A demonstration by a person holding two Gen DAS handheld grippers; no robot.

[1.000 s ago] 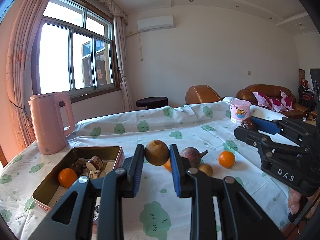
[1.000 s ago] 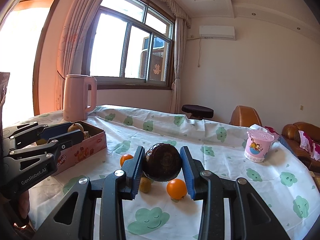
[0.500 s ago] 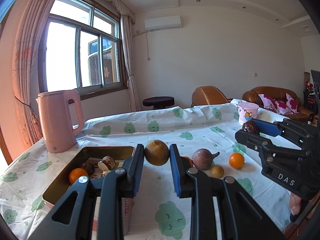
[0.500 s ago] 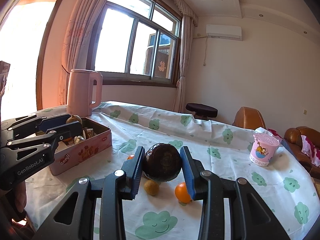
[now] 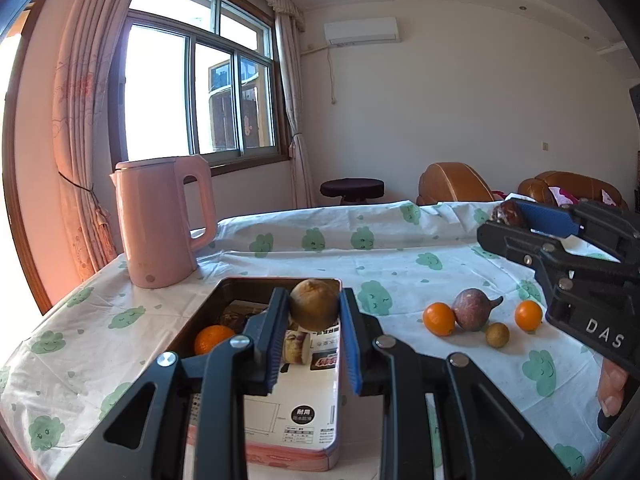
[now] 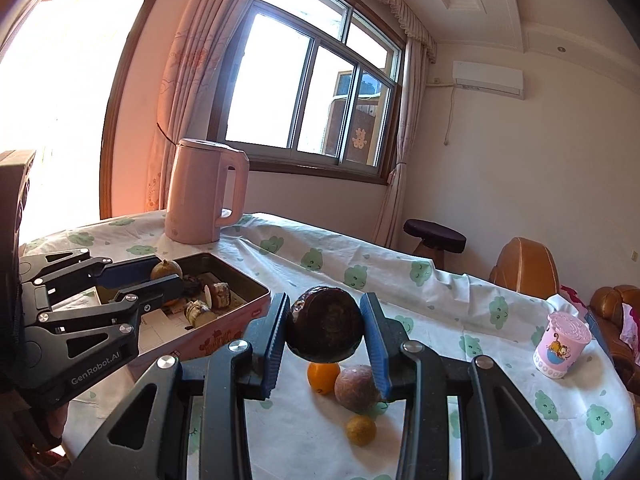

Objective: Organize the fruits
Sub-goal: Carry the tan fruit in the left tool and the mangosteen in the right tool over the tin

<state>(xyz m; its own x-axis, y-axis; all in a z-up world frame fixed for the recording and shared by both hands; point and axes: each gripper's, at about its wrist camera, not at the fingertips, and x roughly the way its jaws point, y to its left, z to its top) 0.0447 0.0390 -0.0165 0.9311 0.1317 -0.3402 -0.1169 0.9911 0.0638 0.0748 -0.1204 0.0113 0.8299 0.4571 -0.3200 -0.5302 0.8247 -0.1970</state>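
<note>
Left tool (image 5: 314,312) clamping brown fruit (image 5: 314,309) above tin (image 5: 276,392), right tool (image 6: 325,330) gripping dark fruit (image 6: 325,330)

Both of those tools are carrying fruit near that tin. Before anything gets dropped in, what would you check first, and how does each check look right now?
1. Left tool grips the brown fruit firmly: ok, pads on both sides.
2. Brown fruit is over the tin: ok, it hangs above the open tin.
3. Free space in the tin: ok, bare paper at the near end; an orange and other items sit farther back.
4. Right tool holds the dark fruit: ok.
5. Right tool is over the tin: not ok, it hangs over the loose fruit on the tablecloth.
6. The two tools are apart: ok.
</note>
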